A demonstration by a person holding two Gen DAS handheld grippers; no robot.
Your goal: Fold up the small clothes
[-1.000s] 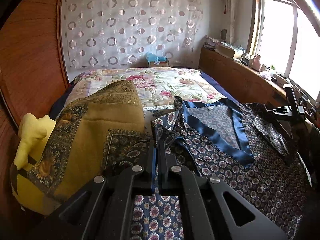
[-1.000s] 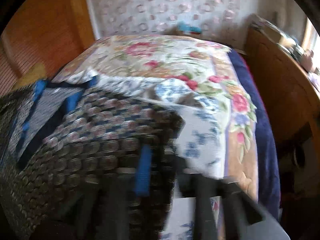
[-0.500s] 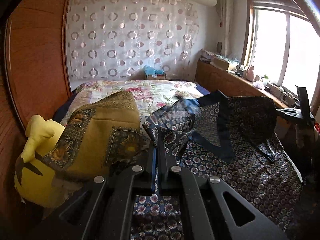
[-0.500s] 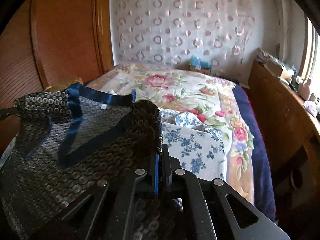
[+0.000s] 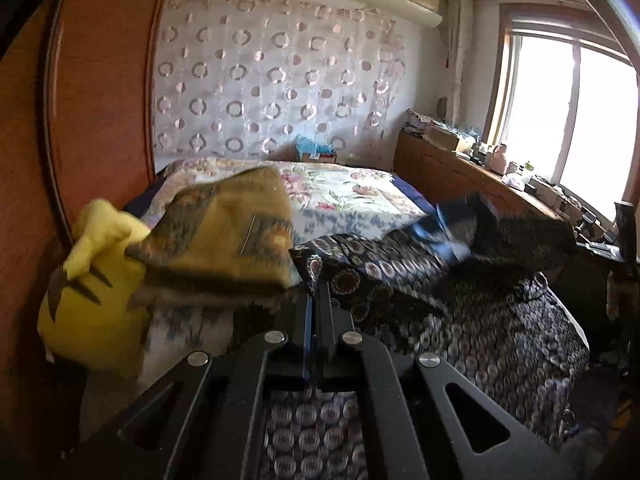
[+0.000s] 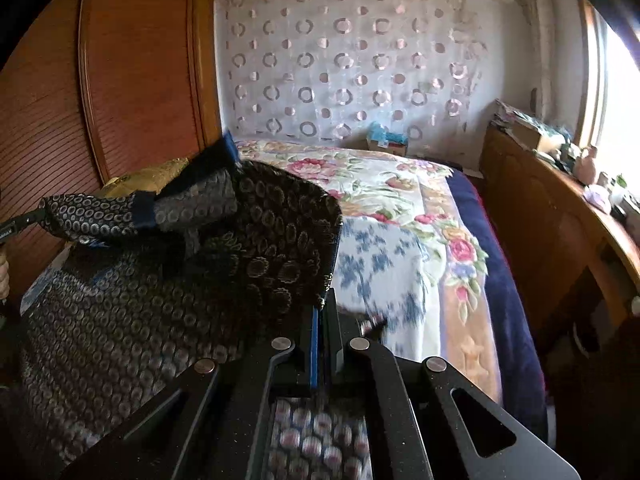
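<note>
The left gripper [image 5: 316, 292] is pinching one corner of the patterned dark garment [image 5: 460, 320], its jaws pressed together with the cloth edge running between them. The right gripper [image 6: 324, 304] is doing the same at another corner of the same garment [image 6: 160, 280], jaws closed tight on the hem. The garment is hanging stretched between the two grippers above the bed [image 6: 400, 208], its middle sagging in folds; a blue band of trim [image 6: 230, 148] is showing along its upper edge in the right wrist view, and blue trim [image 5: 440, 236] is also showing, blurred, in the left wrist view. Whether the lowest part of the cloth is touching the bed cannot be told. A floral quilt [image 5: 340, 188] is covering the bed, and a white cloth with blue flowers [image 6: 380, 260] is lying on it just beside the hanging garment. To the left, an ochre patterned cloth [image 5: 228, 232] is draping over a yellow plush toy [image 5: 88, 288] near the wooden wardrobe [image 5: 92, 100]. A curtain with ring motifs [image 5: 272, 80] is hanging behind the bed, and a wooden sideboard [image 6: 560, 220] with small clutter is running under the window [image 5: 568, 112]. In the right wrist view, part of a hand [image 6: 4, 280] is showing at the far left edge.
</note>
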